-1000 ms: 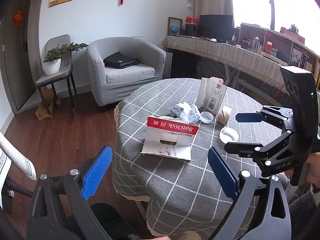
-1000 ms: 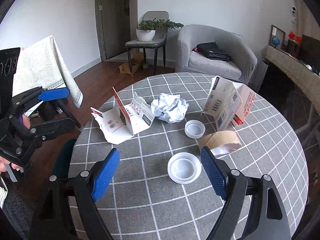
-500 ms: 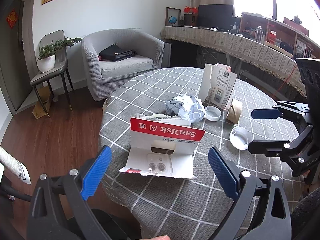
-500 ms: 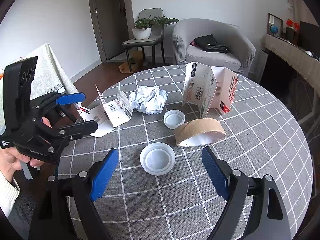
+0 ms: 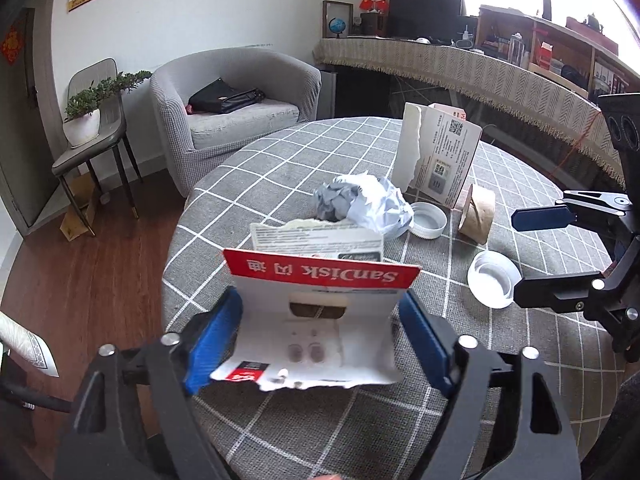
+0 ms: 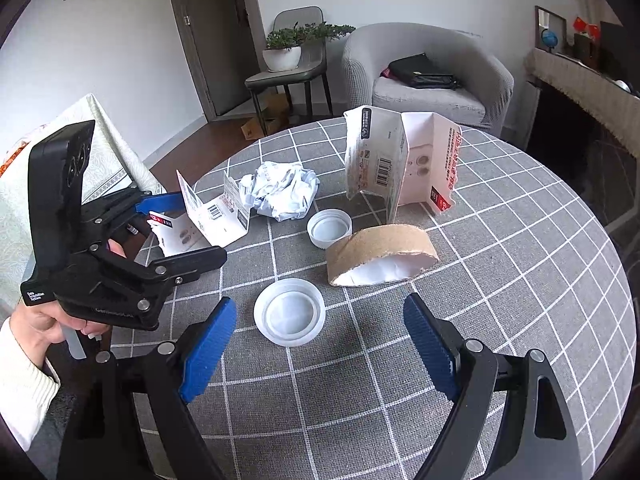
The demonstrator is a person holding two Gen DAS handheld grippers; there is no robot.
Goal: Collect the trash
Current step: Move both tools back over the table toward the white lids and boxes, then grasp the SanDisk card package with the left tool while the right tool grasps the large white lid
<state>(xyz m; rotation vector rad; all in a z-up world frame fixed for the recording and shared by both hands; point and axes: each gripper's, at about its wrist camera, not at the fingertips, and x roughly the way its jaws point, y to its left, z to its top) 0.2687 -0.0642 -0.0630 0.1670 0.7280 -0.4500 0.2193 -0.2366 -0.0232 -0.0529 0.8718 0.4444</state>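
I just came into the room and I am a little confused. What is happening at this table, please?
A person is collecting trash from a round table with a grey checked cloth, one pair of tongs in each hand. The left tongs have just been closing around the torn red-and-white SanDisk card package, whose edges meet the blue pads. The right tongs stand open over a white plastic lid, touching nothing.

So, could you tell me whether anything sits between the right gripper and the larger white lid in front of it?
Nothing visible does. The right gripper hangs open just short of the larger white lid, with only bare checked tablecloth between. The cardboard ring and smaller cap lie beyond it.
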